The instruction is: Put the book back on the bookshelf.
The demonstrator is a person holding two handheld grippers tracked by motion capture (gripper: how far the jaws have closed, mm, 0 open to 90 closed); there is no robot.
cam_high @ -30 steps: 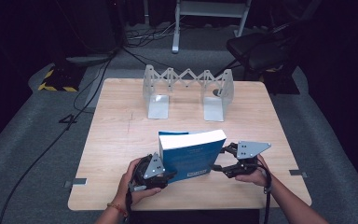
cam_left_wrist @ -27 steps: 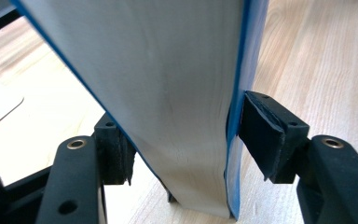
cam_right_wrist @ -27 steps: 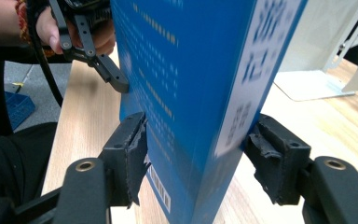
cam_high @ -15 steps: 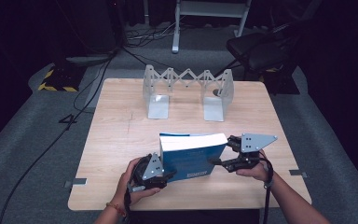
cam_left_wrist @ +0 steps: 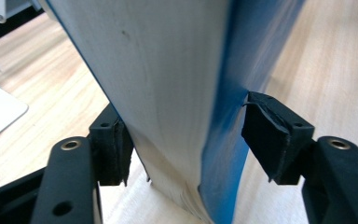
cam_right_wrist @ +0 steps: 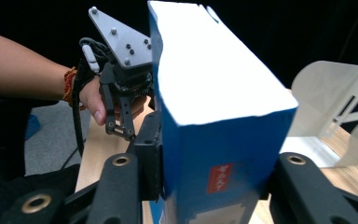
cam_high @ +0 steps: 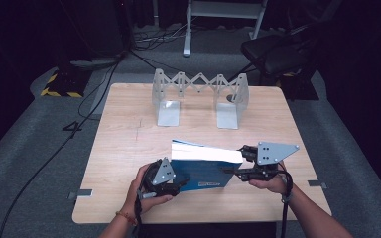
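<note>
Our left gripper (cam_high: 178, 184) has its fingers (cam_left_wrist: 114, 144) closed on the blue book (cam_high: 206, 166), one pad against the pale page edges and the other against the blue cover, as the left gripper view shows. Our right gripper (cam_high: 235, 171) clamps the opposite end of the same book: in the right gripper view its fingers (cam_right_wrist: 151, 154) press both sides of the blue cover, near a small red label.

In the high view the book is held between the two grippers over the near part of the wooden surface (cam_high: 124, 144), tilted, with its white page block facing up and toward the far side. Our left hand (cam_high: 146, 191) wraps its gripper at the book's left end, and our right hand (cam_high: 268, 181) holds the other at the right end, beneath the grey three-cornered plate.

Farther off, near the far edge of the surface, stands a metal expanding book rack (cam_high: 201, 96), well apart from the book, its two end plates upright and its zigzag lattice between them. A dark chair (cam_high: 278, 52) sits on the floor beyond the surface.
</note>
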